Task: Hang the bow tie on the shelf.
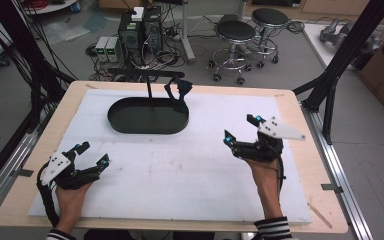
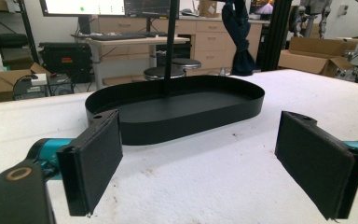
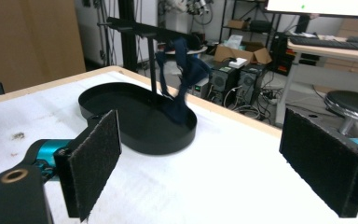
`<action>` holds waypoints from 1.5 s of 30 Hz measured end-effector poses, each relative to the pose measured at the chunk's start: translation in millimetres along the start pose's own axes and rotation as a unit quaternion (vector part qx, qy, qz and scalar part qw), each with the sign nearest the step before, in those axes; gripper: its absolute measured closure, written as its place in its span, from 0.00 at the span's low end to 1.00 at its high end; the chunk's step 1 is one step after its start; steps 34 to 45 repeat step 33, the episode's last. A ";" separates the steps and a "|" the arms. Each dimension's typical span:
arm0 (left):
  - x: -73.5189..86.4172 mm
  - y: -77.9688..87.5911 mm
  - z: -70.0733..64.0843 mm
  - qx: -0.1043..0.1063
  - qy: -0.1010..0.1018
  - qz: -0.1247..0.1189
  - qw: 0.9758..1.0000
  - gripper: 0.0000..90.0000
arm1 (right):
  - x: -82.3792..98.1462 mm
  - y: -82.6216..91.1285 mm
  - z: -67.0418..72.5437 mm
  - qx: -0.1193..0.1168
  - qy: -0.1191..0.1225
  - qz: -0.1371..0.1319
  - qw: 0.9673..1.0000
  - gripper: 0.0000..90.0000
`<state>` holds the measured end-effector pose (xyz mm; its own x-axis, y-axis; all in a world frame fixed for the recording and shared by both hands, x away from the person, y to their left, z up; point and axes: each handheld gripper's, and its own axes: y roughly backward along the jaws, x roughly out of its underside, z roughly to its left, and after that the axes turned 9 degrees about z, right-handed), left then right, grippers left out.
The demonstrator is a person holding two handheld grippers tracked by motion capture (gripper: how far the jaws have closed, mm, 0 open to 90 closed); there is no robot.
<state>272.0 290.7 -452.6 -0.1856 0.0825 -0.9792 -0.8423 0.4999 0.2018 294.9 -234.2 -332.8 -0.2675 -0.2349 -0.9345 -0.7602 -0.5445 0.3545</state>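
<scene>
Your left tool (image 1: 91, 153): jaws wide apart, empty.
Your right tool (image 1: 240, 129): jaws wide apart, empty.
Black tray (image 1: 130, 122): far side of tabletop (image 1: 190, 170).

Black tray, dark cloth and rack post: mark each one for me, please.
Black tray (image 1: 130, 129): high view, near rim.
Dark cloth (image 3: 186, 77): right gripper view, middle of the hanging fabric.
Rack post (image 2: 170, 46): left gripper view, mid shaft above the tray floor.
</scene>
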 end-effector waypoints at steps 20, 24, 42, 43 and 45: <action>0.1 0.2 -2.0 -0.001 -0.009 -0.002 1.000 0.17 | 114.3 7.8 -11.2 0.045 -0.033 -0.035 0.998 0.13; 0.1 0.1 -2.7 -0.001 -0.013 -0.003 1.000 0.17 | 123.5 4.7 -11.1 0.049 -0.038 -0.044 0.997 0.13; 0.2 0.1 -4.0 -0.003 -0.018 -0.002 1.000 0.17 | 131.0 6.2 -6.3 0.065 -0.027 -0.064 0.995 0.13; 0.2 0.1 -4.0 -0.003 -0.018 -0.002 1.000 0.17 | 131.0 6.2 -6.3 0.065 -0.027 -0.064 0.995 0.13; 0.2 0.1 -4.0 -0.003 -0.018 -0.002 1.000 0.17 | 131.0 6.2 -6.3 0.065 -0.027 -0.064 0.995 0.13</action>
